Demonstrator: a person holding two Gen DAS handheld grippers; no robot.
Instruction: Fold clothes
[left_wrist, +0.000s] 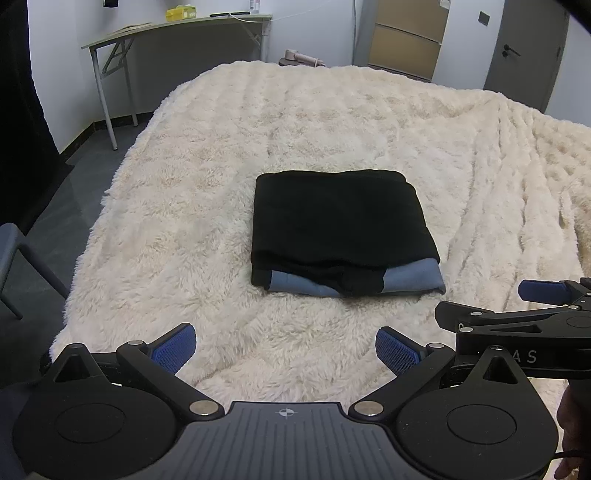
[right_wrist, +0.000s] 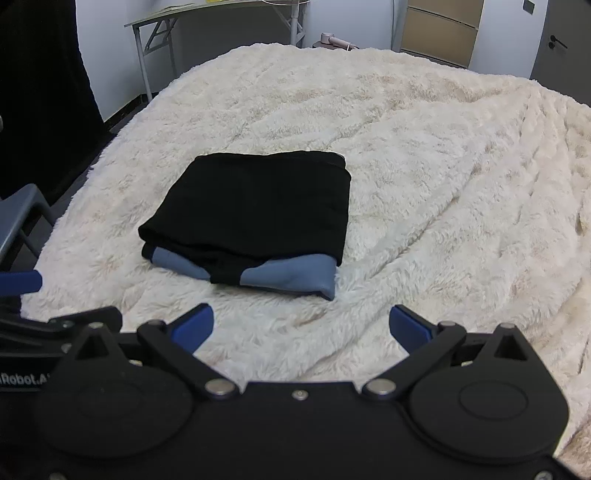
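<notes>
- The black garment (left_wrist: 343, 229) lay folded square on the bed (left_wrist: 184, 206), apparently finished.
- The left tool (left_wrist: 286, 349) and right tool (right_wrist: 301, 326) hung released, empty, clear of it.

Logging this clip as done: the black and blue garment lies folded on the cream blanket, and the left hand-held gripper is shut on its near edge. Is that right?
Not quite. The garment does lie folded on the blanket, but the left hand-held gripper is open and short of it, gripping nothing, as the left wrist view shows.
</notes>
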